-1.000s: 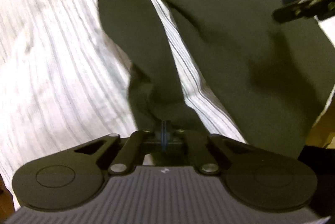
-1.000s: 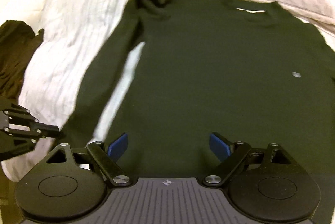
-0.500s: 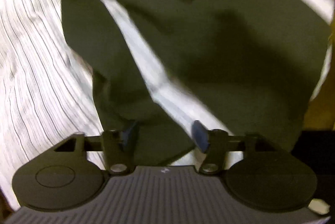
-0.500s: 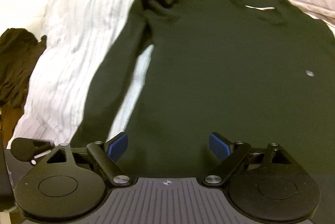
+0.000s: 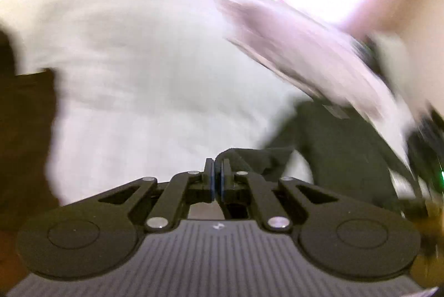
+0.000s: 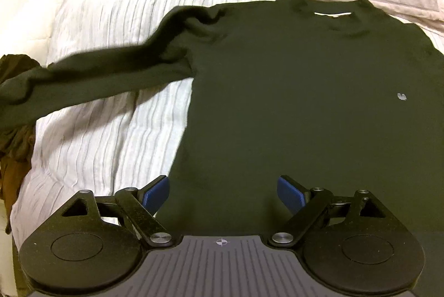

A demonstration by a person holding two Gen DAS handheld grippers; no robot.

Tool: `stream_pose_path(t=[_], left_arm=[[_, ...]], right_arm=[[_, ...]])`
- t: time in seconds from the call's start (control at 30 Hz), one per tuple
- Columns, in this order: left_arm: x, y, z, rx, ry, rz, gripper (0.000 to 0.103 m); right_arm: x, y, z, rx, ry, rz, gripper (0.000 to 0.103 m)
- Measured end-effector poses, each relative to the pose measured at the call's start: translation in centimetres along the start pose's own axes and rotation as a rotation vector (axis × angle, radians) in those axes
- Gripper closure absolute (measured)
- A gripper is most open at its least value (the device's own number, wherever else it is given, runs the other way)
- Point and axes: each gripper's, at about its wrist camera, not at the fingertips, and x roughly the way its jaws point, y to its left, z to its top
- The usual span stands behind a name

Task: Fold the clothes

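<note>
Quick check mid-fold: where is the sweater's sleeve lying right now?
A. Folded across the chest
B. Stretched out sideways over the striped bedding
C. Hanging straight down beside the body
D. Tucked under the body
B: in the right wrist view the sleeve runs out sideways from the sweater across the striped bedding.

Both grippers, left (image 5: 217, 175) & right (image 6: 223, 193): matte black linkages w/ silver pivot screws, blue finger pads (image 6: 288, 191), ribbed grey housing.

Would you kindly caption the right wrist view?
Open right tool above a dark sweater on a striped bed, sleeve stretched sideways.
</note>
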Motion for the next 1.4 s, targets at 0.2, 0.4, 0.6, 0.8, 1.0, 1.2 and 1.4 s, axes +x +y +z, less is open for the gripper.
stream_pose_path(t=[0.2, 0.4, 0.6, 0.8, 1.0, 1.2, 1.4], left_arm=[[3.1, 7.4, 1.7, -0.165, 0.061, 0.192, 0.098], [5.2, 5.5, -0.4, 0.111, 0.147, 0.266, 0.081], [9.9, 0.7, -3.3, 0.53, 0.218, 0.16, 0.057], [15.2, 3.2, -2.6, 0.546, 0.261, 0.169, 0.057], [18.9, 5.5, -3.1, 0.584, 0.404, 0.17, 0.077], [17.6, 7.3, -1.6, 0.445, 0.297, 0.275, 0.097], [14.3, 7.2, -0.9, 0.377, 0.225, 0.272, 0.094]], right_arm=[[0.5, 1.1, 0.5, 0.008, 0.01, -0.022, 0.016], [2.0, 2.5, 3.2, -0.048, -0.008, -0.002, 0.016], [4.6, 5.5, 7.7, -0.221, -0.061, 0.067, 0.016], [10.4, 8.7, 12.8, -0.448, -0.037, 0.074, 0.016], [17.2, 11.8, 17.8, -0.543, -0.016, 0.081, 0.026], [14.0, 13.6, 17.6, -0.576, -0.281, 0.23, 0.026], [11.9, 5.2, 11.3, -0.358, -0.152, 0.111, 0.026]])
